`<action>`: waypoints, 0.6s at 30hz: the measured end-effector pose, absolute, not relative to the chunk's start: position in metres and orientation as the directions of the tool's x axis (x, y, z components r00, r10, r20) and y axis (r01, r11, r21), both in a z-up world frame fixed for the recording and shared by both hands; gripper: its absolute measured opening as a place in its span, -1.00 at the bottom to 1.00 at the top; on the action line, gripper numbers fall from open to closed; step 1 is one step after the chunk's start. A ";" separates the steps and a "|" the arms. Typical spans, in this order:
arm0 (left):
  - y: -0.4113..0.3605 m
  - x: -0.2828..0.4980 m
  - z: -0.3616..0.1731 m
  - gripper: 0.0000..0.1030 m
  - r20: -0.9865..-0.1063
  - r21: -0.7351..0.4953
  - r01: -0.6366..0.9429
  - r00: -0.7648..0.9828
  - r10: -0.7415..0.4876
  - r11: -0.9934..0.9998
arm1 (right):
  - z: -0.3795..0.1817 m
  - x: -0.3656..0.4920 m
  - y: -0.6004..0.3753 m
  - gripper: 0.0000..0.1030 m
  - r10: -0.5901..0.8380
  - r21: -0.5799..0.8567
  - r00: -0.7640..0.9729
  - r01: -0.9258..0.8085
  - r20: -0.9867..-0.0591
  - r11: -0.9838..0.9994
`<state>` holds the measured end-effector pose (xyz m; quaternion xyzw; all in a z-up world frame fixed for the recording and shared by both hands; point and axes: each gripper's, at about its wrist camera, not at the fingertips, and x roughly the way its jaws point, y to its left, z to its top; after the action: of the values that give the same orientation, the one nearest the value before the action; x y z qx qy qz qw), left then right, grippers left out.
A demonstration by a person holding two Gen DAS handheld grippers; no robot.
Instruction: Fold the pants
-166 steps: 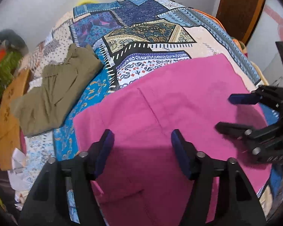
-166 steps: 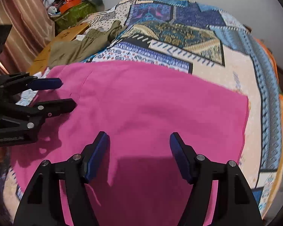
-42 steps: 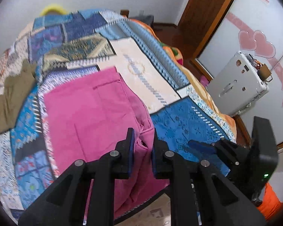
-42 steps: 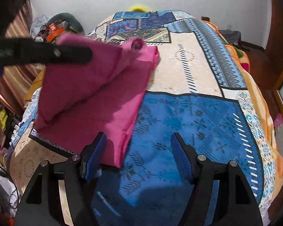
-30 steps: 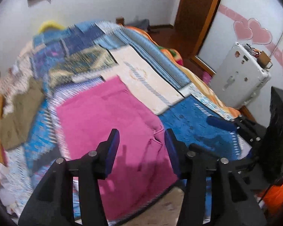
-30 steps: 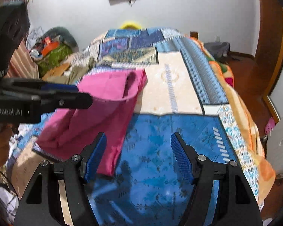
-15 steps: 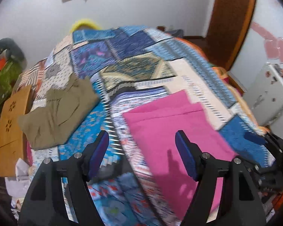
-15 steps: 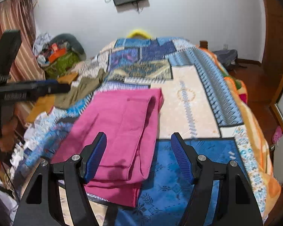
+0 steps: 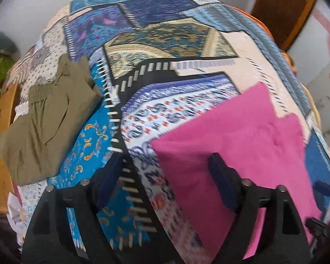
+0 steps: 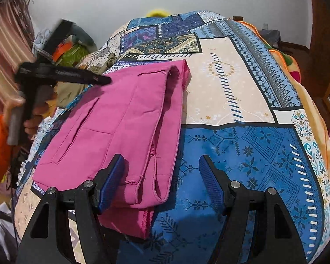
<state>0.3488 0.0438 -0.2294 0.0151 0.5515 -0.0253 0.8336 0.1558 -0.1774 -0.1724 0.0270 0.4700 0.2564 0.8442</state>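
The pink pants [image 10: 125, 118] lie folded lengthwise on the patchwork bedspread [image 10: 242, 101], with the hem end near my right gripper. My right gripper [image 10: 162, 180] is open and empty, hovering over the near end of the pants and the blue patch. My left gripper [image 9: 165, 176] is open and empty, above the bedspread at the pants' left edge; the pants [image 9: 242, 145] fill the right of the left wrist view. The left gripper also shows in the right wrist view [image 10: 94, 78], held in a hand over the pants' far left corner.
Folded olive-green pants [image 9: 44, 118] lie on the left side of the bed. A wooden board [image 9: 0, 118] and clutter sit beyond the bed's left edge. A wooden door [image 9: 281, 6] and a white appliance [image 9: 325, 101] stand to the right.
My left gripper let go of the folded pink pants, opened wide and swung left toward the olive pants. My right gripper stayed open and dropped closer to the pants' near end.
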 end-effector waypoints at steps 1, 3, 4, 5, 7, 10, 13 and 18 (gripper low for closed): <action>0.045 0.347 -0.231 0.66 -0.913 0.014 0.051 0.408 -0.008 0.999 | -0.171 0.157 -0.178 0.29 0.462 0.295 0.420 -0.404 -0.781 0.866; 0.046 0.340 -0.232 0.66 -0.907 0.040 0.052 0.422 0.015 0.998 | -0.167 0.160 -0.180 0.30 0.472 0.315 0.410 -0.394 -0.781 0.863; 0.047 0.336 -0.232 0.66 -0.906 0.051 0.048 0.423 0.026 0.998 | -0.165 0.161 -0.182 0.30 0.473 0.317 0.414 -0.391 -0.778 0.864; 0.048 0.332 -0.232 0.66 -0.906 0.061 0.046 0.421 0.036 0.997 | -0.161 0.162 -0.183 0.30 0.470 0.313 0.421 -0.390 -0.775 0.866; 0.054 0.323 -0.230 0.66 -0.908 0.073 0.034 0.416 0.052 0.997 | -0.151 0.161 -0.188 0.30 0.466 0.300 0.445 -0.394 -0.765 0.869; 0.074 0.305 -0.228 0.67 -0.917 0.043 -0.019 0.396 0.047 0.999 | -0.140 0.158 -0.192 0.30 0.468 0.293 0.468 -0.399 -0.750 0.869; 0.096 0.278 -0.224 0.67 -0.921 -0.006 -0.078 0.389 0.025 0.997 | -0.135 0.154 -0.191 0.30 0.465 0.283 0.481 -0.404 -0.743 0.870; 0.109 0.219 -0.217 0.67 -0.917 -0.071 -0.125 0.399 -0.016 0.990 | -0.140 0.145 -0.185 0.30 0.473 0.292 0.455 -0.413 -0.754 0.863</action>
<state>0.2194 0.1093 -0.2173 -0.0645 0.5470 0.0329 0.8340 0.1452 -0.1852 -0.1396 0.0333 0.4526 0.2596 0.8524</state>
